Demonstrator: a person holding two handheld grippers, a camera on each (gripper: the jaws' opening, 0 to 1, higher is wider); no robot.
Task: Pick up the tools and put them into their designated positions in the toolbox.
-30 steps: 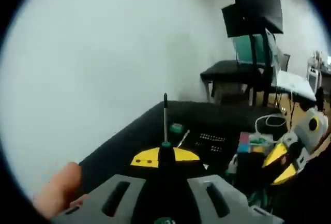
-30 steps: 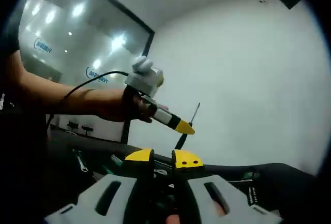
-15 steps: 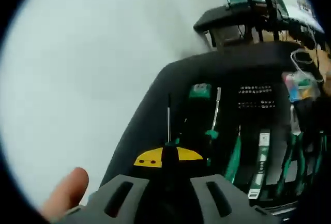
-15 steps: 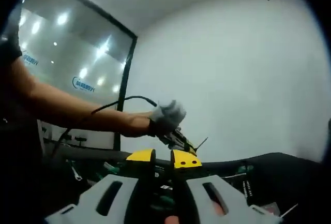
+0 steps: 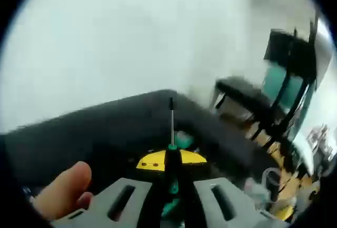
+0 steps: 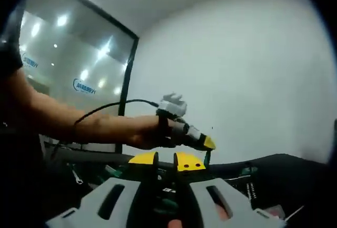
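Screwdriver (image 5: 171, 133) in left claw (image 5: 169, 160)

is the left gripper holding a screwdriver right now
Yes, the left gripper is shut on a screwdriver, whose thin metal shaft rises from between the yellow jaw tips.

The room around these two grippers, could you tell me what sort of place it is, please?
Probably an office or lab workspace: a plain white wall, a glass partition reflecting ceiling lights, and a dark desk beside a chair.
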